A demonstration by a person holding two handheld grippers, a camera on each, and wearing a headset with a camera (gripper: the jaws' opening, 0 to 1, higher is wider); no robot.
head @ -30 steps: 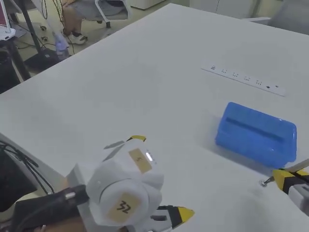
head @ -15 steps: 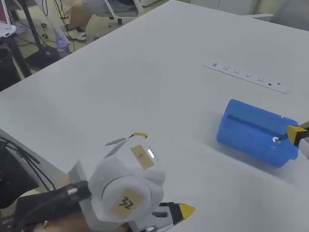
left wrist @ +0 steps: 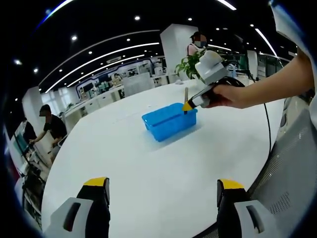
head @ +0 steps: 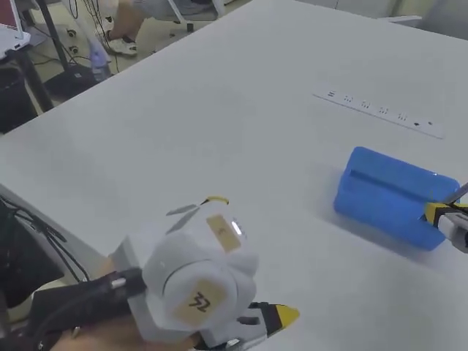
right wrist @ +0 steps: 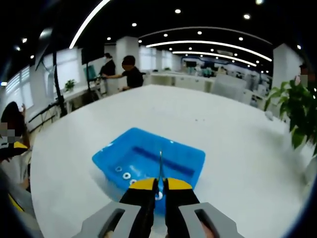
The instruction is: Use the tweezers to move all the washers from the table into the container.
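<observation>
We saw the right gripper with its jaws pinched narrow on the tweezers, poised over the blue container. The tweezers' long axis ran crosswise to the jaws. In the left gripper view one thin end stood close to upright above the yellow jaw tips. The other end went down toward the container's open top, where the jaws hid it from us, so we could not tell whether it carried a washer.

The container sat open side up on the white counter. In the head view its long axis ran from upper left to lower right, roughly parallel with the power strip, which lay well apart beyond it. A small row of washers lay on the container's floor, just beside one another, near the corner closest to the right gripper.

The left gripper hung above the near part of the counter, well apart from the container. Its jaws were wide and held nothing, and they pointed toward the container. A hand gripped the right gripper's handle.
</observation>
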